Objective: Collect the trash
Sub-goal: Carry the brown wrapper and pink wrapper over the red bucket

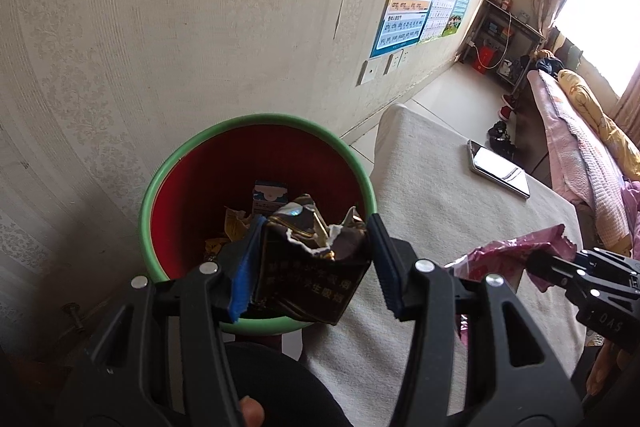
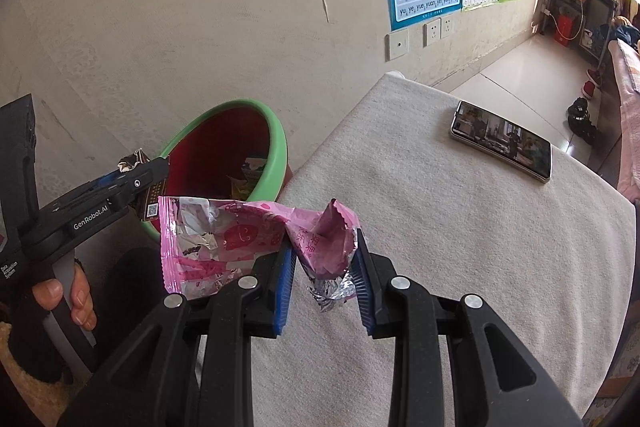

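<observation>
Trash is held in both grippers. The left gripper is clamped on a crumpled dark cigarette pack, which hangs over the open mouth of the bin, a red tub with a green rim standing against the wall; other scraps lie inside it. The right gripper is clenched on a torn pink wrapper with a foil lining, above the cloth-covered table just beside the bin. A phone lies farther back on the table.
</observation>
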The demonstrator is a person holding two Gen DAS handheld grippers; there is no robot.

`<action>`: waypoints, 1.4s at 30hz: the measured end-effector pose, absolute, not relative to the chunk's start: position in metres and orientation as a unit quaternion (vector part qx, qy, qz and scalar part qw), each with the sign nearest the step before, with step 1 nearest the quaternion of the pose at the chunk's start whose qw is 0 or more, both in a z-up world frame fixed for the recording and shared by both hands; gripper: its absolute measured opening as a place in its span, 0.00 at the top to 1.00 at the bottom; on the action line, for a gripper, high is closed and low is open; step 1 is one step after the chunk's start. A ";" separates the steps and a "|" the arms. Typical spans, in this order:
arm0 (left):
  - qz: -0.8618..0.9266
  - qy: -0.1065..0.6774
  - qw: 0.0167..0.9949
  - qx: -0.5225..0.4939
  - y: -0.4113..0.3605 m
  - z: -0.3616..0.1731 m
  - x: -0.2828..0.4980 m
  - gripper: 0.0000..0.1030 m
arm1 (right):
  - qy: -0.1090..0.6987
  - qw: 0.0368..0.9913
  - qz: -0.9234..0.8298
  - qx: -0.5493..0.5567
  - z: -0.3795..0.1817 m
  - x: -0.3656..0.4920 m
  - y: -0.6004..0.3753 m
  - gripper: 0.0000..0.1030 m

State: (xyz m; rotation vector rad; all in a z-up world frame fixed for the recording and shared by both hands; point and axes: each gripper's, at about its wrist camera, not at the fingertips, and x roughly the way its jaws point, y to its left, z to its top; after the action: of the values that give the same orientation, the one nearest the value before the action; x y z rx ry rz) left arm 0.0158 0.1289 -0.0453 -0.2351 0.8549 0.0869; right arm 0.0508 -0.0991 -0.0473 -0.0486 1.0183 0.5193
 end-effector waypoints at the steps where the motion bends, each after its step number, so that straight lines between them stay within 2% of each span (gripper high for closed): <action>1: 0.045 0.413 0.903 -0.114 0.130 -0.045 0.016 0.53 | 0.481 0.841 0.248 -0.025 -0.047 0.052 -0.096 0.73; 42: 0.095 0.445 0.883 -0.117 0.179 -0.063 0.044 0.53 | 0.454 0.848 0.252 -0.105 -0.047 0.095 -0.026 0.73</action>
State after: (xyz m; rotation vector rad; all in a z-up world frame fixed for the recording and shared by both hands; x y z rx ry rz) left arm 0.0441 0.1793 -0.0631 -0.2437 0.9260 0.1985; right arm 0.0946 -0.0258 -0.0468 -0.2206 0.9573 0.5307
